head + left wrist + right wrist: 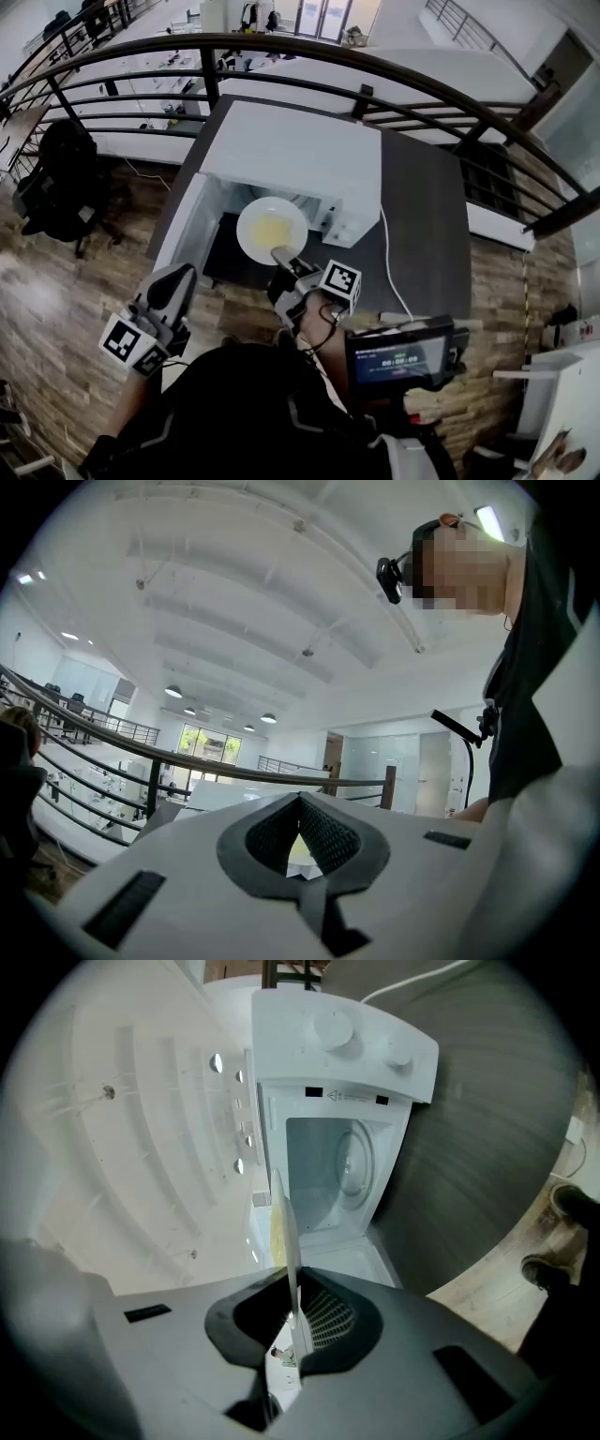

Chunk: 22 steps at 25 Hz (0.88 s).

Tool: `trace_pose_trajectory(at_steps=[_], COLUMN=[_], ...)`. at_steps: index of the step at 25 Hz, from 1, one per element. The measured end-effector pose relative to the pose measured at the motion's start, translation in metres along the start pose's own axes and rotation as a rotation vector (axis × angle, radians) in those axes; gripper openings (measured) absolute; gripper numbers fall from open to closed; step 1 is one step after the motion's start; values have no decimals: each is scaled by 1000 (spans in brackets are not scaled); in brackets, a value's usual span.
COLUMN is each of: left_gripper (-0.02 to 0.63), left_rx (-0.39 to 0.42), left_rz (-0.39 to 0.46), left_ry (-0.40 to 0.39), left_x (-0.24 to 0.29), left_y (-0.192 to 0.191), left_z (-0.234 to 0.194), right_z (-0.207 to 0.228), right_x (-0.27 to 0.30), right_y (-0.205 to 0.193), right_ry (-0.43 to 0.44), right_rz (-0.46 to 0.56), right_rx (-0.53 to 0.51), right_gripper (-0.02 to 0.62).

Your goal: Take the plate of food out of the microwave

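A white plate [272, 228] with yellow food on it hangs just in front of the open white microwave [300, 155]. My right gripper [283, 256] is shut on the plate's near rim. In the right gripper view the plate [284, 1232] is edge-on between the jaws of the right gripper [291, 1283], and the empty microwave cavity [333, 1171] lies beyond it. The microwave door [183, 234] swings out to the left. My left gripper [180, 277] hovers low at the left, beside the door, holding nothing. In its own view the left gripper [300, 803] has its tips together.
The microwave stands on a dark table [422, 206] with a white cable [389, 253] trailing off it. A curved black railing [375, 61] runs behind. A black chair [56, 178] stands at the left on the wooden floor. A screen device [403, 356] sits near my right arm.
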State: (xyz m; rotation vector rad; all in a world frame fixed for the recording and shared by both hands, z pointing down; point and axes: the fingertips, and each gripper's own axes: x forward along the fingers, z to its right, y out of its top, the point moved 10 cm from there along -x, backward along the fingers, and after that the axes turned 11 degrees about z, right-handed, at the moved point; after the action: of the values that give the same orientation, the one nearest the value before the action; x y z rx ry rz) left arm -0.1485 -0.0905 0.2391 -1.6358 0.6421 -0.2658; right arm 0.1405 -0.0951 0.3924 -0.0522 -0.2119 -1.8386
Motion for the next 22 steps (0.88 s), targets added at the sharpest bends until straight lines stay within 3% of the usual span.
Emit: trace_pose_trajectory(at_steps=[11,16,22], left_gripper=[3,3,3], left_rx=[-20,3,-20], left_rz=[-13,-14,-31], left_ry=[-78,-178,-181], left_x=[14,24,33], left_y=[-7,-6,-13], left_z=[-5,4,4], right_z=[-12,-14,-16], right_x=[-34,-50,-63], right_y=[-10,-12,-15], right_ry=[33,54,79], right_rz=[-26,-38,-51], right_rx=[-18,-21,-27], right_gripper=[21,21,21])
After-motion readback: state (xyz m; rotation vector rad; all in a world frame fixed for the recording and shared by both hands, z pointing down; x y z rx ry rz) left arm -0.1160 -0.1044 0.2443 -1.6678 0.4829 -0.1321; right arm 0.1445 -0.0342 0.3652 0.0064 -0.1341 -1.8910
